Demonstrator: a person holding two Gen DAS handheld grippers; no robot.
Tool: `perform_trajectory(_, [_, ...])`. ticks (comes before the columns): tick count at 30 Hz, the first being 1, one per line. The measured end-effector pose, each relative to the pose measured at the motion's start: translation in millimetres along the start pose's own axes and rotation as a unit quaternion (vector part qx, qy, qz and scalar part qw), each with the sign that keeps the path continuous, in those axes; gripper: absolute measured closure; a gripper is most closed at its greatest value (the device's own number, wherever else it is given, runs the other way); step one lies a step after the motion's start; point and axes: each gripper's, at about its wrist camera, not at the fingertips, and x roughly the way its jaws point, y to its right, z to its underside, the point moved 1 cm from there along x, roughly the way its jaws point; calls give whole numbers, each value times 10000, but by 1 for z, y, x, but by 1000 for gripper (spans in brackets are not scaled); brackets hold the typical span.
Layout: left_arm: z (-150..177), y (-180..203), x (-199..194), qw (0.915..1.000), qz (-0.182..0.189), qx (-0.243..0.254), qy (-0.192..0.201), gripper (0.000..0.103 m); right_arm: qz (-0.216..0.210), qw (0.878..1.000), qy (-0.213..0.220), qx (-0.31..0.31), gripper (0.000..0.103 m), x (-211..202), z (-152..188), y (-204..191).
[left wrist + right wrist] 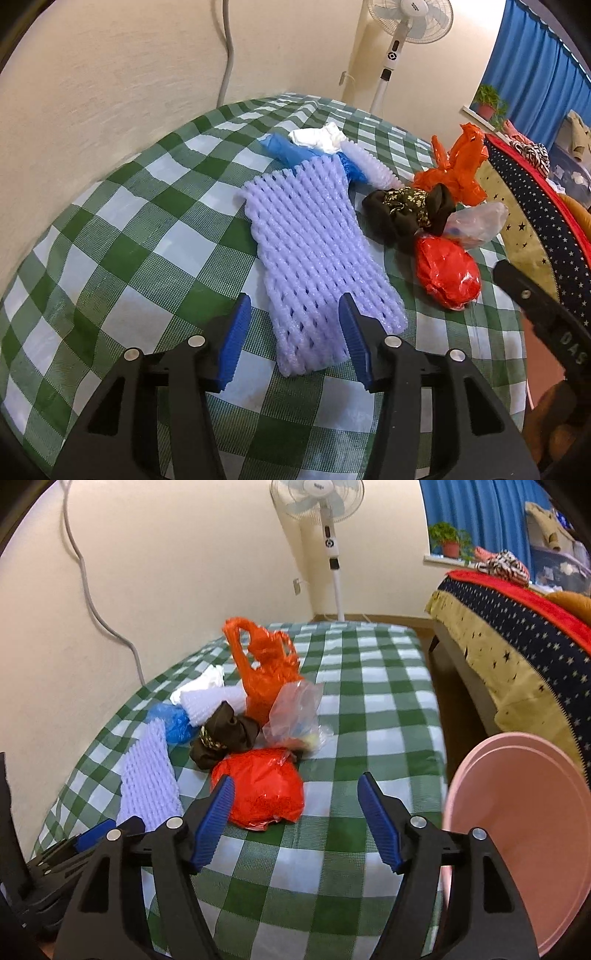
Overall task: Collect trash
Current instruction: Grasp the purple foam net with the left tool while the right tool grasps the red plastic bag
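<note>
Trash lies on the green checked table (110, 229) (369, 686). A lilac foam net (314, 243) (149, 775) lies flat; my left gripper (295, 339) is open with its blue pads around the net's near end. A crumpled red bag (448, 273) (264, 790) lies just ahead of my open, empty right gripper (295, 823). Behind it are a dark floral cloth (410, 210) (225, 734), a clear bag (476, 221) (295, 716), an orange bag (458, 166) (266, 664), a white foam net (369, 162) (210, 701), a blue bag (291, 149) (171, 723) and white paper (317, 136) (210, 677).
A pink bin (517, 834) stands at the table's right edge, beside my right gripper. A bed with a star-patterned cover (517, 635) (532, 221) lies to the right. A standing fan (328, 535) (402, 29) is in the far corner. A wall runs along the left.
</note>
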Motion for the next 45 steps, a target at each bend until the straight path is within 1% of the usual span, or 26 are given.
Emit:
perform_trajectory(3, [0,0,2,10000,3,-8,-51,55,-63,9999,-121,81,30,10,-1,-1])
perform_trajectory(8, [-1,-1,3,10000,49,-45,-51,71,-199,9989,-372,203,30,29,-2,-4])
perform_trajectory(10, [0,-1,3,9999,79,-43,-56,76,-212,9985,-485,160,30,35,-1,-8])
perform_trajectory(13, [-1,1,4,10000,84,-12,-48,80,-211,9981,-573,40,30,39,1,-14])
perform_trajectory(14, [-1,2,4,9999,96,2,-43,83,-218,9981,-584,21,31,39,1,-14])
perform_trajectory(16, [-1,3,4,9999,100,25,-28,86,-243,9977,-629,12,36,40,2,-14])
perform_trajectory(17, [-1,3,3,9999,101,34,-18,88,-292,9975,-643,13,41,41,2,-15])
perform_trajectory(18, [-1,3,3,9999,108,39,-14,88,-300,9974,-649,-5,46,41,3,-15])
perform_trajectory(20, [-1,3,2,9999,126,32,-4,89,-277,9976,-629,-52,46,40,3,-17])
perform_trajectory(24, [0,3,1,9999,141,37,23,90,-263,9981,-534,-183,52,34,3,-20])
perform_trajectory(34, [1,5,-11,9996,158,129,173,91,-196,9995,-223,-80,59,7,-1,-7])
perform_trajectory(45, [3,9,-32,9985,204,316,407,91,-65,9998,115,-147,65,-29,-2,-1])
